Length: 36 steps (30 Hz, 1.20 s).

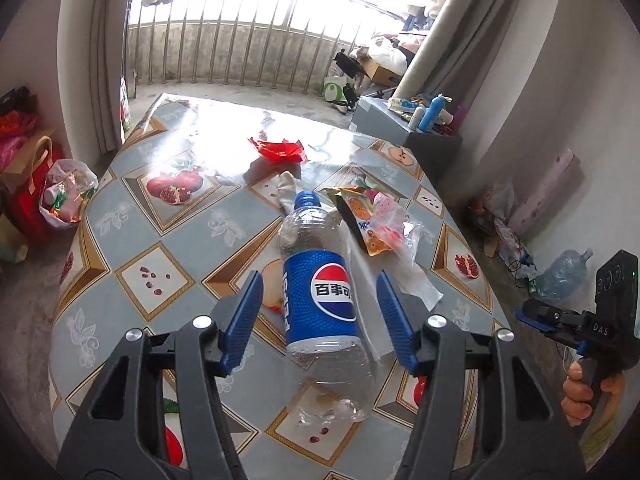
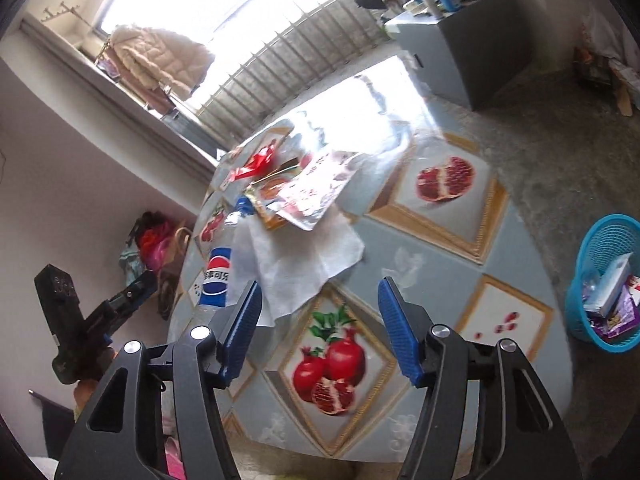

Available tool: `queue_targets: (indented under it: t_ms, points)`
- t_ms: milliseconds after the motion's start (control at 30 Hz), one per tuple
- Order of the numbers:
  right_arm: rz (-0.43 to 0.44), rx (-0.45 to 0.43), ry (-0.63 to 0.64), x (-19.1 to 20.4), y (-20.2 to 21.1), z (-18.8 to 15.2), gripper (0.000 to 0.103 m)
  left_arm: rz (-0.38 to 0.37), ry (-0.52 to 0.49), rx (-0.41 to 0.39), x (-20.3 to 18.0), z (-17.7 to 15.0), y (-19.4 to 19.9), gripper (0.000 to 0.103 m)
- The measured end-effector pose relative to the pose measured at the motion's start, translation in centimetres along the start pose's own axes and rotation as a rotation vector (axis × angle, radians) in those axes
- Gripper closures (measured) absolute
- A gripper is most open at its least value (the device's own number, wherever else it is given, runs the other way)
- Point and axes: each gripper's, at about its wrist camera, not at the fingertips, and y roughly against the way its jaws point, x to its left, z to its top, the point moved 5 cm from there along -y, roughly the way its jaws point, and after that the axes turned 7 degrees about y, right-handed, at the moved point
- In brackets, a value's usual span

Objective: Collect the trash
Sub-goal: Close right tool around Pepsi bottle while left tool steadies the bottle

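An empty Pepsi bottle with a blue cap lies on the fruit-patterned table. My left gripper is open around it, a gap showing on each side of the label. Beyond the bottle lie a white tissue, an orange snack packet, a clear wrapper, a white sock-like cloth and a red wrapper. My right gripper is open above a pomegranate print, nothing between its fingers. From that side the bottle and tissue lie to its left.
A blue mesh basket holding trash stands on the floor right of the table. A white plastic bag of rubbish and red bags sit on the floor at the left. A grey cabinet with bottles stands behind the table.
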Motion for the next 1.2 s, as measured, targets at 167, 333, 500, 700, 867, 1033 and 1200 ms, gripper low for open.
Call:
queue_targets:
  t_ms: [167,333,500,700,867,1033,1200]
  points:
    - [0.119,0.104,0.034,5.0,-5.6,1.1,0.053,-0.022,0.024,0.03,2.3,-0.7,-1.1,0.07]
    - [0.206,0.201,0.038,8.6,-11.0,1.9,0.057,-0.053,0.043,0.07,4.0,-1.2,-2.5,0.081]
    - [0.263,0.275,-0.013,9.7,-14.8,1.7,0.057,-0.084,0.043,0.087,4.2,-1.5,-3.6,0.085]
    - [0.247,0.314,-0.06,8.8,-16.7,1.0,0.057,-0.104,0.049,0.1,4.4,-1.8,-4.3,0.086]
    - [0.319,0.337,-0.174,7.3,-17.8,0.3,0.051,-0.112,0.059,0.114,4.7,-2.3,-4.5,0.086]
    - [0.278,0.323,-0.164,7.0,-16.9,0.5,0.05,-0.118,0.066,0.133,4.9,-2.8,-4.6,0.086]
    - [0.197,0.238,-0.093,7.3,-14.0,2.5,0.05,-0.127,0.07,0.134,4.8,-2.9,-4.6,0.086]
